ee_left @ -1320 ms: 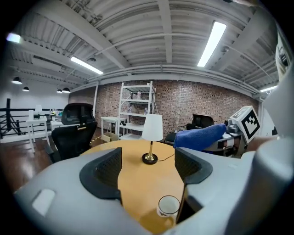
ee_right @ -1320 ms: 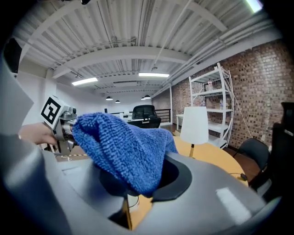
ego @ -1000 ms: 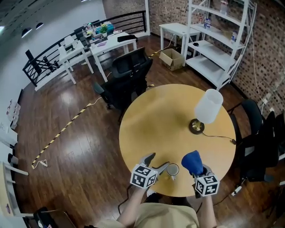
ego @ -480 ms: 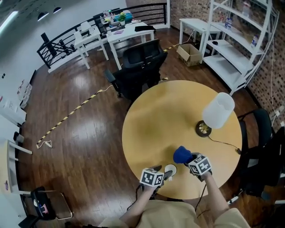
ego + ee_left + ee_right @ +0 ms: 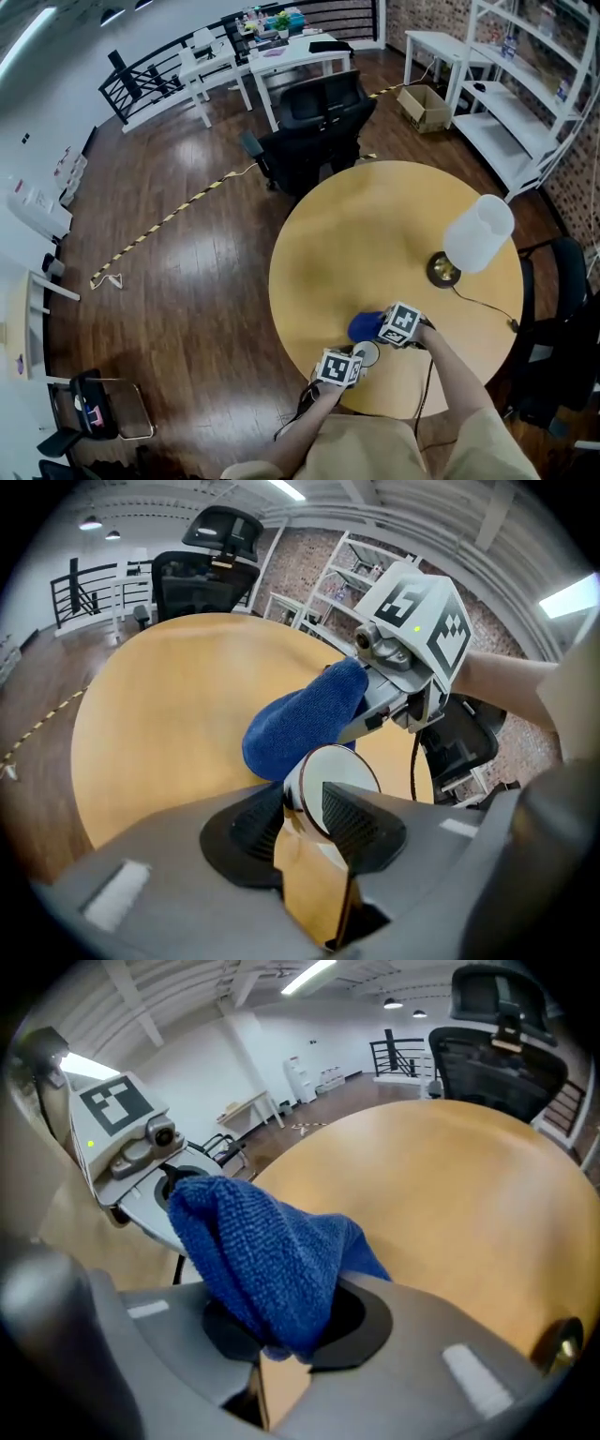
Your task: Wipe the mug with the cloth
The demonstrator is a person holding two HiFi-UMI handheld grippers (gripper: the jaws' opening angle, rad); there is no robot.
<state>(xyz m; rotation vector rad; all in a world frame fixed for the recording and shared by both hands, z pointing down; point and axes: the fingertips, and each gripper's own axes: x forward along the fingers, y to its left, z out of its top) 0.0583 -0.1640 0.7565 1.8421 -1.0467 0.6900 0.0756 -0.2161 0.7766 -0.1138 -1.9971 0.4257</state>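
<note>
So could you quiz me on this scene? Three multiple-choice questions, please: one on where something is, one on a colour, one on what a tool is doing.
1. Where does the lamp stand?
A) on the floor
B) on the round table
C) on a shelf

2. What colour is the cloth in the right tool?
A) red
B) green
C) blue

3. What is between the jaws of the left tool?
A) the mug
B) nothing
C) a cable

Answers:
1 B: in the head view its base sits on the tabletop.
2 C: the right gripper view shows blue cloth pinched in the jaws.
3 A: the jaws have just been closing, and the left gripper view shows their pads on the mug at its rim.
</note>
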